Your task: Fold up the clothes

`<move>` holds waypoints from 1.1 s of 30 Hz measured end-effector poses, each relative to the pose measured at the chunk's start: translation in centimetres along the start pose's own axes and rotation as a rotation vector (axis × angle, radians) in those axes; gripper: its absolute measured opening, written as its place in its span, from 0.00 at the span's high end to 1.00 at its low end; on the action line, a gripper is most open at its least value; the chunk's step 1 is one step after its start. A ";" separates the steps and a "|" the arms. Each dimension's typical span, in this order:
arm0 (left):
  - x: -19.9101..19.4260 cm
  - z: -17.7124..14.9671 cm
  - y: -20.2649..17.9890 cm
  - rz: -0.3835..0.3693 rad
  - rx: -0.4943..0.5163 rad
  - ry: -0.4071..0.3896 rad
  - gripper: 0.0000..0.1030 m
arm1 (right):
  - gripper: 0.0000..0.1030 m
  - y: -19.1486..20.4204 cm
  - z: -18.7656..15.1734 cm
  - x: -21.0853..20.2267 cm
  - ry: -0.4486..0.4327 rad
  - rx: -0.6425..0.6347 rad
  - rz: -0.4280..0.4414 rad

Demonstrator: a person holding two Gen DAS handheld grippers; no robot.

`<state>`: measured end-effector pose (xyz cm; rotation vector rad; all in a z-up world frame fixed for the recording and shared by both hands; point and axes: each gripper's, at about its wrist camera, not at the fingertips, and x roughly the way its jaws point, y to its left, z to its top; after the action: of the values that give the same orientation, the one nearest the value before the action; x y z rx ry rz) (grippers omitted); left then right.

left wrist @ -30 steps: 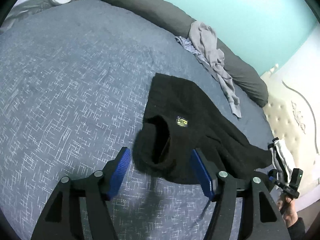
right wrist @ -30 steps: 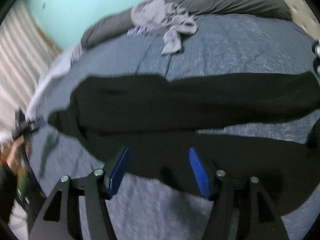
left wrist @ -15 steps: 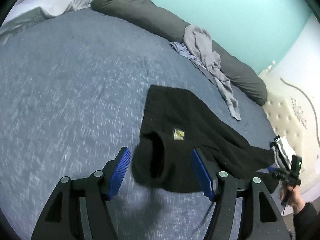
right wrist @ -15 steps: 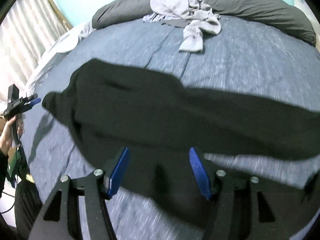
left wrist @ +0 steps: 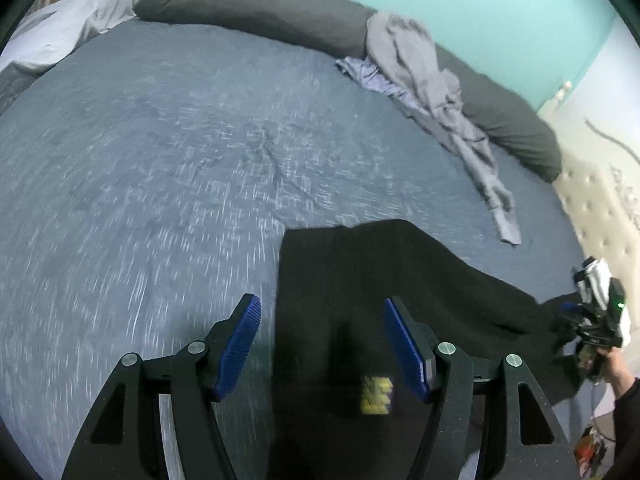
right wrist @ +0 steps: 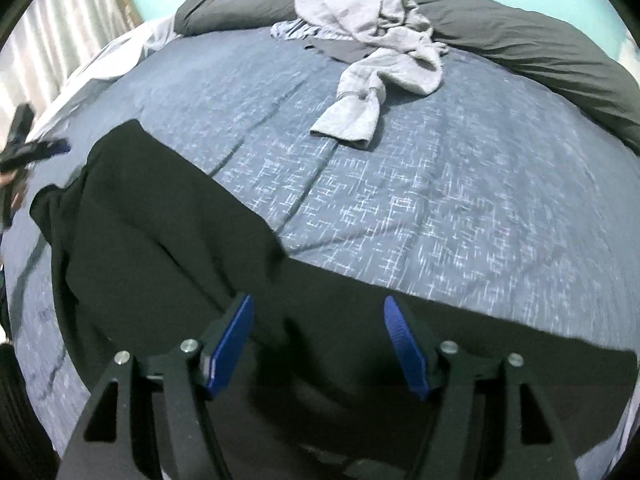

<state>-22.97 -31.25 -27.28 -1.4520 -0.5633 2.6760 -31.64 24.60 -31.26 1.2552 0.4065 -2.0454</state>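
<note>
We tilt our left gripper (left wrist: pixel 322 344) downward, jaws apart, holding nothing | black sweater (left wrist: pixel 360 280) beneath | our right gripper (right wrist: pixel 318 344) tilted downward, jaws opening, sweater below, nothing gripped

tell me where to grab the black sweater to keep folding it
Take the black sweater at its straight side edge, coming from above on the bare bedspread side. That edge lies flat and unbunched, so one pad can probably slip under it. The left gripper hangs there with jaws apart.

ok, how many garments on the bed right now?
2 clearly: a black sweater spread at the near edge under both grippers, and a grey garment crumpled by the dark bolster. Striped fabric beneath may be a third.
</note>
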 end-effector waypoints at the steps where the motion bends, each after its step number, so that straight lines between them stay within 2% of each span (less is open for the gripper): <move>1: 0.7 0.4 0.0 0.008 0.002 0.009 0.34 | 0.31 -0.1 0.1 0.4 0.012 -0.017 0.005; 5: 3.0 1.4 0.2 0.042 0.011 0.038 0.34 | 0.31 0.1 0.2 1.8 0.038 -0.057 0.029; 10: 5.1 2.1 1.0 0.054 0.013 0.068 0.34 | 0.31 0.8 -0.1 4.0 0.091 -0.140 -0.003; 13: 5.9 2.1 1.2 0.061 0.008 0.074 0.34 | 0.32 0.8 -0.1 4.8 0.099 -0.153 0.007; 14: 6.1 2.0 1.2 0.064 0.011 0.072 0.34 | 0.40 0.9 -0.1 4.9 0.094 -0.157 0.015; 15: 6.2 1.9 1.1 0.067 0.014 0.070 0.38 | 0.55 1.0 -0.2 4.9 0.090 -0.164 0.023; 16: 6.3 1.7 1.0 0.066 0.019 0.069 0.43 | 0.62 1.2 -0.3 4.9 0.087 -0.174 0.029; 18: 6.5 1.4 0.7 0.058 0.035 0.070 0.71 | 0.85 1.5 -0.5 4.8 0.081 -0.193 0.040; 20: 6.3 1.2 0.1 0.076 0.061 0.060 0.76 | 0.92 1.7 -0.6 4.7 0.071 -0.196 0.035; 21: 6.1 1.3 0.0 0.079 0.064 0.052 0.87 | 0.93 1.7 -0.6 4.5 0.063 -0.196 0.032; 24: 4.8 1.6 0.0 0.060 0.061 0.011 0.95 | 0.94 1.4 -0.5 3.4 0.018 -0.173 0.033; 29: 2.5 2.0 -1.0 0.072 0.105 -0.041 0.97 | 0.94 0.7 0.5 0.9 -0.058 -0.135 0.022; 33: 0.6 3.1 -0.9 0.070 0.075 -0.090 0.97 | 0.95 -0.1 2.1 -1.4 -0.127 -0.103 0.001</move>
<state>-25.93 -31.24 -25.91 -1.3630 -0.4198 2.7952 -32.70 23.98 -28.99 1.0582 0.4451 -2.0631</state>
